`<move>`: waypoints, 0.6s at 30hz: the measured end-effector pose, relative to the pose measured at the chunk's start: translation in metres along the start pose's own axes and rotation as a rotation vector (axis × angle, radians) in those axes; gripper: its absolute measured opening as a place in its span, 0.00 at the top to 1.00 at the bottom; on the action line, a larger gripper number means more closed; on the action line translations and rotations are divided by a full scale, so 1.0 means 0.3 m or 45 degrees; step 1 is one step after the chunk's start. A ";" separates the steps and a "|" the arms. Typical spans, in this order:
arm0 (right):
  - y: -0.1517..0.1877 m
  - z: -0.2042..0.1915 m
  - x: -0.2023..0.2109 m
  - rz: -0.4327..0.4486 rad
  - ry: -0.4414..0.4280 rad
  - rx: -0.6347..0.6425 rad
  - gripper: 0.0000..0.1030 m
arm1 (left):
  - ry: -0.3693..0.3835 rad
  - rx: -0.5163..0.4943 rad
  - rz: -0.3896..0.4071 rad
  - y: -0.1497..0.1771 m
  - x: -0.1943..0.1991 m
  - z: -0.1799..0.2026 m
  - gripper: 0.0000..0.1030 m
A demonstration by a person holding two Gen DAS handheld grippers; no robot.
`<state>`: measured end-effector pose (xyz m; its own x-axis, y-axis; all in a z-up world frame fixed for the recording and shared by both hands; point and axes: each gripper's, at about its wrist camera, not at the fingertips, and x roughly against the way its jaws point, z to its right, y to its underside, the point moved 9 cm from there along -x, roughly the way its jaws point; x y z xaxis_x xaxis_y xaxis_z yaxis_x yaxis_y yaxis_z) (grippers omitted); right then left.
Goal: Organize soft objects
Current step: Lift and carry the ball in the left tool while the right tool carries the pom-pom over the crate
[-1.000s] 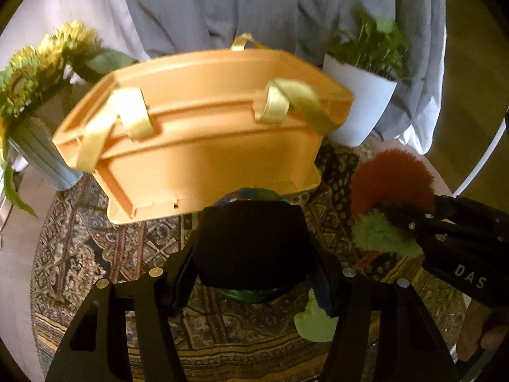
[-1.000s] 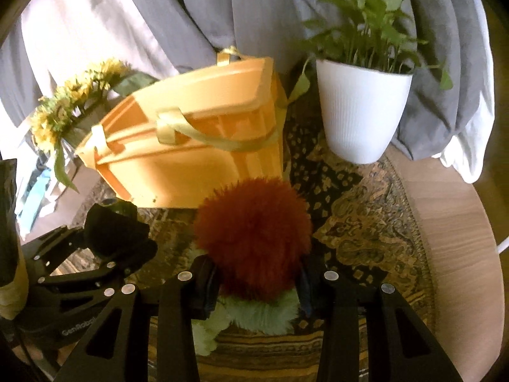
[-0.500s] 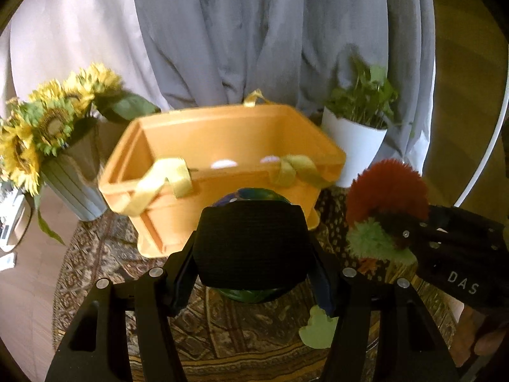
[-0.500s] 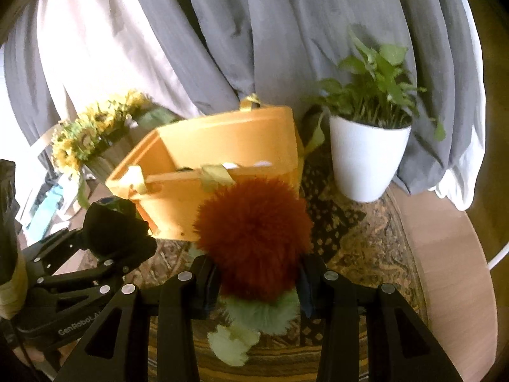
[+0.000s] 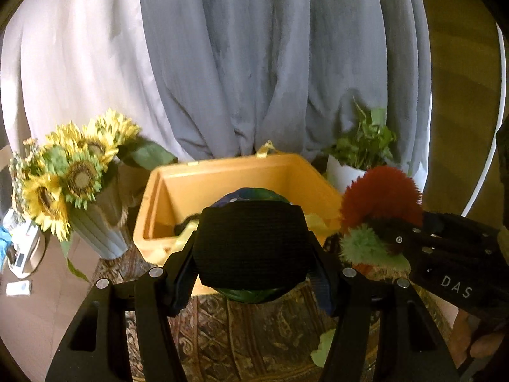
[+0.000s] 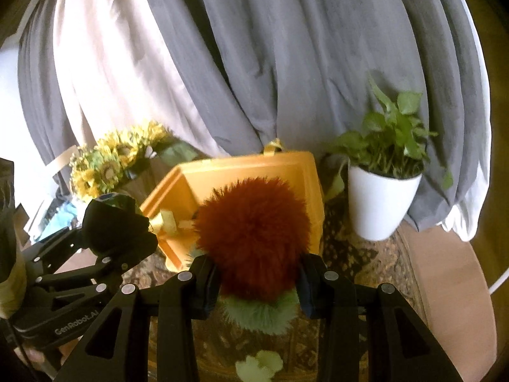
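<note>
My left gripper [image 5: 253, 270] is shut on a dark soft toy [image 5: 251, 242], black in front with green and blue edges. It hangs in front of the open orange basket [image 5: 165, 187], level with the rim. My right gripper [image 6: 257, 278] is shut on a fluffy red ball with a green fuzzy base [image 6: 254, 232], also held before the orange basket [image 6: 254, 168]. In the left wrist view the red ball [image 5: 381, 194] and the right gripper [image 5: 385, 238] sit at the right. In the right wrist view the left gripper [image 6: 108, 238] is at the lower left.
A vase of sunflowers [image 5: 76, 175] stands left of the basket and a white potted plant [image 6: 381, 207] stands to its right. Grey and white curtains hang behind. A patterned cloth [image 5: 254, 334] covers the round wooden table [image 6: 451, 286]. A pale green scrap [image 6: 259, 366] lies on the cloth below.
Both grippers have risen with their toys still held. The basket has dropped lower in both views and its inside now shows.
</note>
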<state>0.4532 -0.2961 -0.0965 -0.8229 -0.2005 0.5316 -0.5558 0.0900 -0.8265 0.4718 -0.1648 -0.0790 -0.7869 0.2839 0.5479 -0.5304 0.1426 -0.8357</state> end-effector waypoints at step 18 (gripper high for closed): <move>-0.221 -0.058 -0.064 0.141 -0.034 0.033 0.61 | -0.064 -0.003 0.113 -0.194 -0.034 -0.112 0.41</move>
<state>0.5039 -0.2812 -0.0486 -0.8754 -0.2167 0.4320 -0.4583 0.0881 -0.8844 0.5213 -0.1442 -0.0372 -0.8457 0.2478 0.4727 -0.4569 0.1213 -0.8812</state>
